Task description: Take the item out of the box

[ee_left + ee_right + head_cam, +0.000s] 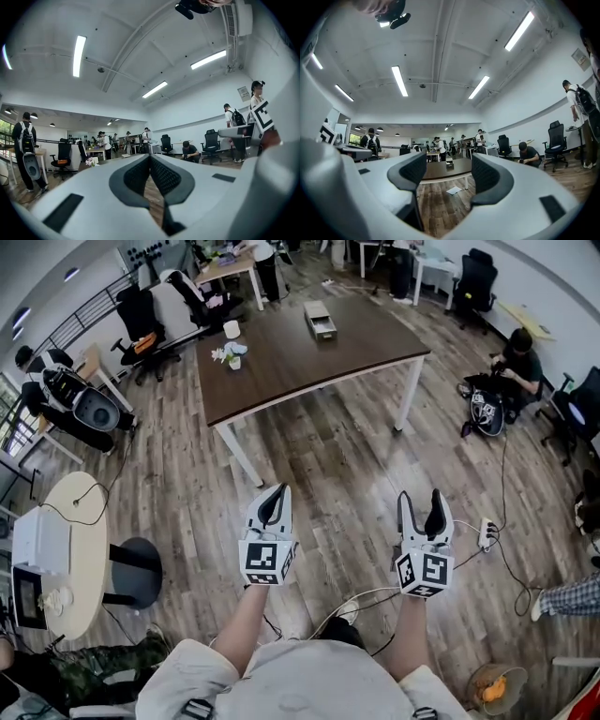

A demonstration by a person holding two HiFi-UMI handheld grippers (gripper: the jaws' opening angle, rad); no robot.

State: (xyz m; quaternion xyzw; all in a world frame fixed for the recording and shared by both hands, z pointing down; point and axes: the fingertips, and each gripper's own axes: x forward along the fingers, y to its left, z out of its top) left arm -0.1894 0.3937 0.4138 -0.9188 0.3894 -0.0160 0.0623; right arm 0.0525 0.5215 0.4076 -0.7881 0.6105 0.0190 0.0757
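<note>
Your left tongs (277,493) are pressed together on nothing. Your right tongs (420,497) stand spread and empty. The small pale rectangular box (320,320) sits near the far edge of the dark brown wooden counter (309,362), well apart from you. Its item is too small to make out. It is probably light, so pinch it gently by its sides.

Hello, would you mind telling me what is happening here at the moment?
A person stands on the wood floor, back from the dark table, holding a gripper in each hand. The left gripper has its jaws together on nothing; the right gripper has its jaws apart and empty. The box sits on the table's far side, untouched, so the task has not started.
</note>
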